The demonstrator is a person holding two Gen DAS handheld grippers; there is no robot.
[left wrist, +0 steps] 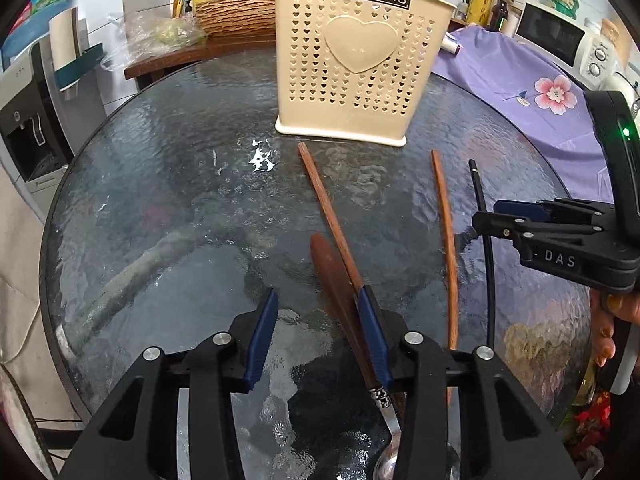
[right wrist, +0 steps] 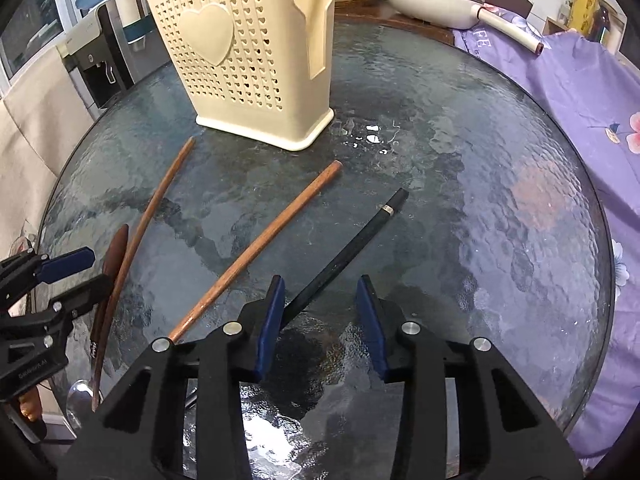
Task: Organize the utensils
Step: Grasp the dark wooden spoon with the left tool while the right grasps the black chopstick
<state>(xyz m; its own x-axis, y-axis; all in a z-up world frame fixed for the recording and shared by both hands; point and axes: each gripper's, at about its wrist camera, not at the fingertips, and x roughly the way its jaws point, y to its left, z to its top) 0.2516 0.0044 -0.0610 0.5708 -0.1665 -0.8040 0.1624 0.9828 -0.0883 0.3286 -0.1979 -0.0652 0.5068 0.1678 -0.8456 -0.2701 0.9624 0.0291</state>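
A cream perforated utensil holder [left wrist: 352,68] [right wrist: 240,56] stands upright at the far side of the round glass table [left wrist: 180,200], with brown sticks poking out of its top. A spoon with a dark brown handle [left wrist: 332,280] [right wrist: 114,252] lies between the fingers of my left gripper [left wrist: 318,320] [right wrist: 94,272], close to the right pad; the jaws stand wide. A brown chopstick [left wrist: 320,188] [right wrist: 160,196] crosses beside it. A second brown chopstick [left wrist: 446,240] [right wrist: 264,240] lies further right. The black chopstick [left wrist: 486,264] [right wrist: 352,240] runs between the fingers of my right gripper [right wrist: 320,284] [left wrist: 486,216], by the left pad, ungripped.
A purple flowered cloth [right wrist: 580,92] [left wrist: 520,92] covers the surface to the right of the table. Beyond it sit a white microwave [left wrist: 560,40] and a white pan [right wrist: 432,0]. A water dispenser [left wrist: 32,128] stands left. A woven basket [left wrist: 236,14] rests on the wooden shelf behind.
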